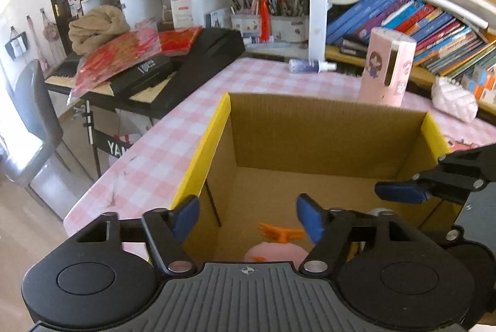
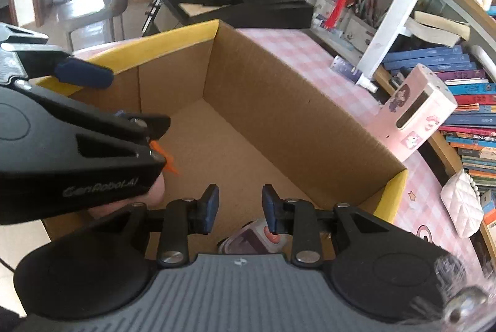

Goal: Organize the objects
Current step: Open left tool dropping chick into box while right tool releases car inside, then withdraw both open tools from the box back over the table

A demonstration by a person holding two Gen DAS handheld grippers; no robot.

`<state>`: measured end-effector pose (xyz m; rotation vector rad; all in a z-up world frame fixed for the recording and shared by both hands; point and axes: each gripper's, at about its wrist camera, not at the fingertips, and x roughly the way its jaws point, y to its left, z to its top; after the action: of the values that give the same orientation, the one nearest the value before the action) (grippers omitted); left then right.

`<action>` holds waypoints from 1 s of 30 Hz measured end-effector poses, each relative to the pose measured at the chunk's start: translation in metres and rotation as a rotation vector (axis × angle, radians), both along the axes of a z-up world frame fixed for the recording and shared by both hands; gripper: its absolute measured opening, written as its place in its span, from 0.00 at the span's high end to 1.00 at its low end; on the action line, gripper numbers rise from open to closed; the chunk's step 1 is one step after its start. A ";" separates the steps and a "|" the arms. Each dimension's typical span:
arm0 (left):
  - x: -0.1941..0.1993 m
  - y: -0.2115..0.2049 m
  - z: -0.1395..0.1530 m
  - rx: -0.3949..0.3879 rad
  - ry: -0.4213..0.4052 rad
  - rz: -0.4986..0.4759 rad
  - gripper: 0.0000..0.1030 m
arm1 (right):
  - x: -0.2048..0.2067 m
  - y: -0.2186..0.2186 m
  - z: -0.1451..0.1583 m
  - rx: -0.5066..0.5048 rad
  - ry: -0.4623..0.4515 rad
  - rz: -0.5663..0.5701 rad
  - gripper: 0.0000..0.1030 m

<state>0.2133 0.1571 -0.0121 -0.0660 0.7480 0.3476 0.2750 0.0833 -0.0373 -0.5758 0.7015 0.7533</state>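
Both grippers hang over an open cardboard box (image 1: pixel 325 143) with yellow-faced flaps, standing on the pink checked tablecloth (image 1: pixel 173 139) near its front edge. The left gripper (image 1: pixel 248 215) is spread wide and holds nothing; below it, at the box's near wall, lies a pink plush toy (image 1: pixel 272 251) with orange feet. The right gripper (image 2: pixel 238 206) is part open, also empty. Only its view shows a small packet (image 2: pixel 248 236) on the box floor beneath it. A pink sticker-covered canister (image 1: pixel 386 68) stands behind the box.
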 end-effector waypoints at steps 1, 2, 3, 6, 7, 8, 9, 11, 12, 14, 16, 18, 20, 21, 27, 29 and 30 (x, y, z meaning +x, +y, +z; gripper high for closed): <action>-0.003 -0.002 0.003 0.001 -0.013 -0.005 0.19 | -0.001 -0.002 0.002 0.009 0.000 -0.011 0.72; -0.007 -0.004 0.007 0.003 -0.025 -0.010 0.15 | -0.004 -0.004 0.005 0.021 -0.002 -0.022 0.72; -0.011 -0.005 0.010 0.010 -0.038 -0.012 0.12 | -0.007 -0.007 0.008 0.033 -0.006 -0.031 0.70; -0.025 -0.009 0.021 0.026 -0.083 -0.019 0.03 | -0.021 -0.015 0.018 0.062 -0.033 -0.067 0.67; -0.031 -0.009 0.024 0.021 -0.099 -0.025 0.00 | -0.027 -0.018 0.021 0.071 -0.040 -0.084 0.66; -0.035 -0.009 0.027 0.013 -0.108 -0.030 0.00 | -0.031 -0.021 0.025 0.079 -0.044 -0.099 0.63; -0.038 -0.009 0.028 0.005 -0.107 -0.034 0.00 | -0.037 -0.024 0.029 0.087 -0.046 -0.113 0.60; -0.044 -0.008 0.029 -0.013 -0.090 -0.030 0.00 | -0.049 -0.029 0.035 0.099 -0.064 -0.133 0.57; -0.049 -0.007 0.030 -0.025 -0.090 -0.031 0.00 | -0.056 -0.033 0.039 0.107 -0.080 -0.147 0.55; -0.060 -0.006 0.031 -0.038 -0.109 -0.032 0.00 | -0.068 -0.040 0.044 0.127 -0.094 -0.181 0.55; -0.073 -0.006 0.032 -0.039 -0.142 -0.040 0.00 | -0.079 -0.048 0.048 0.156 -0.096 -0.221 0.55; -0.082 -0.007 0.033 -0.040 -0.162 -0.040 0.00 | -0.091 -0.054 0.050 0.175 -0.110 -0.262 0.55; -0.093 -0.009 0.036 -0.048 -0.182 -0.043 0.00 | -0.103 -0.060 0.052 0.190 -0.128 -0.297 0.55; -0.100 -0.010 0.037 -0.050 -0.195 -0.045 0.00 | -0.110 -0.064 0.052 0.200 -0.137 -0.317 0.55; -0.149 -0.020 0.036 -0.034 -0.225 -0.062 0.00 | -0.151 -0.087 0.047 0.242 -0.143 -0.430 0.52; -0.163 -0.025 0.030 -0.033 -0.206 -0.077 0.00 | -0.165 -0.095 0.042 0.249 -0.136 -0.477 0.51; -0.169 -0.029 0.027 -0.032 -0.190 -0.086 0.00 | -0.171 -0.099 0.039 0.250 -0.130 -0.497 0.51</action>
<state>0.0440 0.1282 0.0147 -0.0957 0.5662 0.2435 0.1040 -0.0156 0.0017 -0.2034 0.5855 0.3278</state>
